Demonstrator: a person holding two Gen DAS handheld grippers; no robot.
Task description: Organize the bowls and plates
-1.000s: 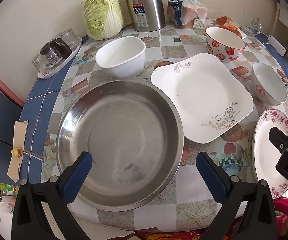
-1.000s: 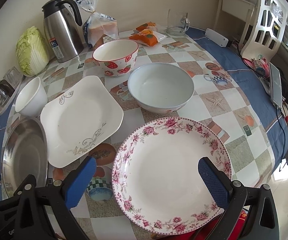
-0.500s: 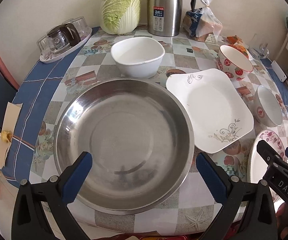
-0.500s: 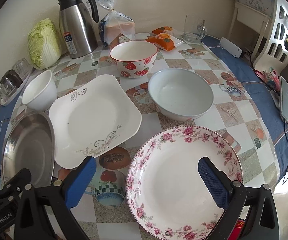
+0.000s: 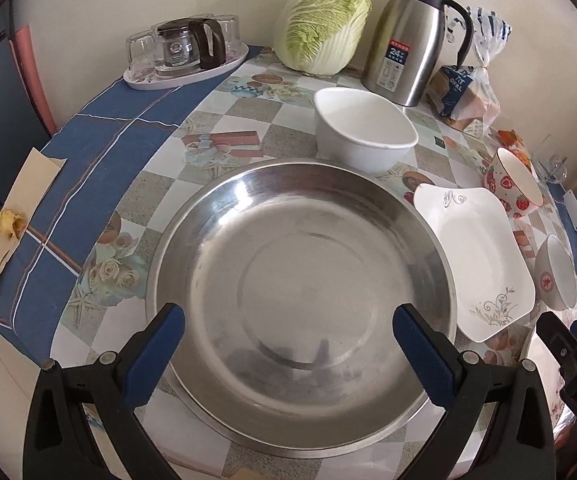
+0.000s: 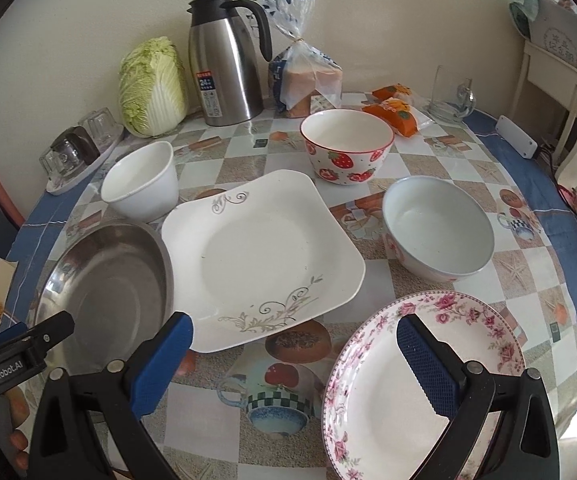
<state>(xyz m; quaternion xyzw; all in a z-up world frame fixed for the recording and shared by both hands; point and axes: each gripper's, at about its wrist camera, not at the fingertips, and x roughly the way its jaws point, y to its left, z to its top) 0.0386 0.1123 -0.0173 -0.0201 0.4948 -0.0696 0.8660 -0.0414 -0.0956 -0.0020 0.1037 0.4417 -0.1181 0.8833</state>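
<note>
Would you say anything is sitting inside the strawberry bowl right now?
No, the strawberry bowl shows only its bare white inside in the right wrist view.

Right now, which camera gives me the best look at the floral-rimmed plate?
The right wrist view: the floral-rimmed plate lies close below the open right tongs, most of its pink rim showing. In the left wrist view only a sliver shows at the right edge, behind the right tongs.

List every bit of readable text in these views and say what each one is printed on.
"24" on the label of the steel thermos jug; the smaller print below it is too blurred to read.
"GenRobot.AI" on the left gripper, seen from the right wrist.
"DAS" on the right gripper, seen from the left wrist.
A red character mark on the white bowl: unreadable.
Bread bag print: too blurred.
</note>
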